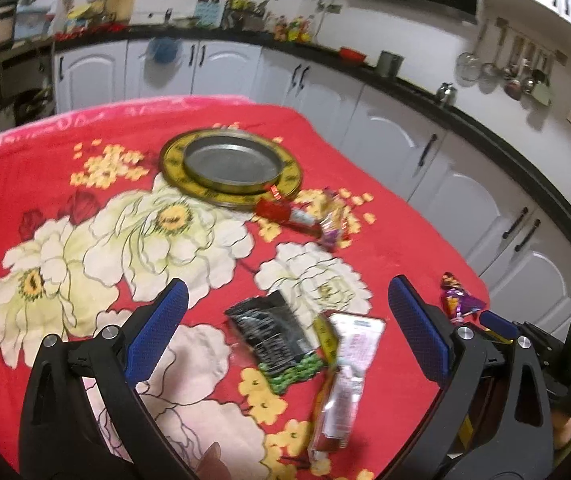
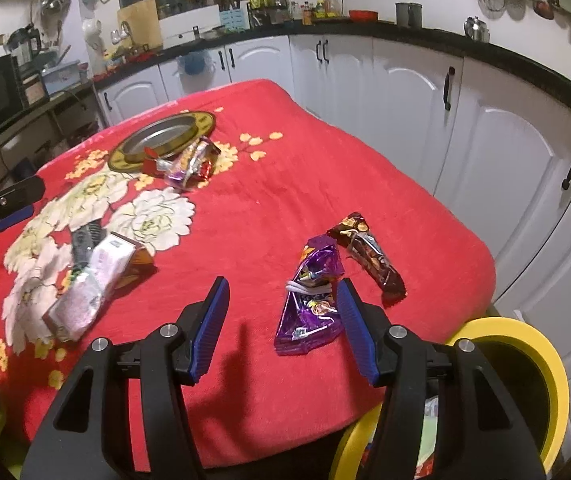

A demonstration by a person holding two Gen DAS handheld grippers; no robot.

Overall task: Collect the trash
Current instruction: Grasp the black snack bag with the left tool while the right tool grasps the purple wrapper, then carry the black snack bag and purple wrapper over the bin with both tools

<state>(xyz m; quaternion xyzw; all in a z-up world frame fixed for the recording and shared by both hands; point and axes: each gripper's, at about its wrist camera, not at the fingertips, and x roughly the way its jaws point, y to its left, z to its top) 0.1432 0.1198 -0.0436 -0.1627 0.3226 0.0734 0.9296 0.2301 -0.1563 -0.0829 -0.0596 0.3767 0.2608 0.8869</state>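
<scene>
My left gripper (image 1: 285, 312) is open above a black-and-green wrapper (image 1: 275, 340) and a pink-white packet (image 1: 345, 372) on the red floral cloth. My right gripper (image 2: 283, 300) is open and empty, just above the cloth, with a purple wrapper (image 2: 313, 300) lying against its right finger. A brown chocolate-bar wrapper (image 2: 369, 256) lies just beyond. The pink-white packet (image 2: 89, 284) and black wrapper (image 2: 85, 240) show at the left in the right wrist view. More small wrappers (image 1: 309, 216) (image 2: 189, 164) lie beside a round metal plate (image 1: 229, 164) (image 2: 161, 136).
A yellow bin rim (image 2: 525, 344) stands below the table's near right corner, some trash inside. The table's right edge drops toward white cabinets (image 2: 485, 152). A black counter (image 1: 405, 88) with kitchenware runs behind. The right gripper shows at the left wrist view's right edge (image 1: 497, 320).
</scene>
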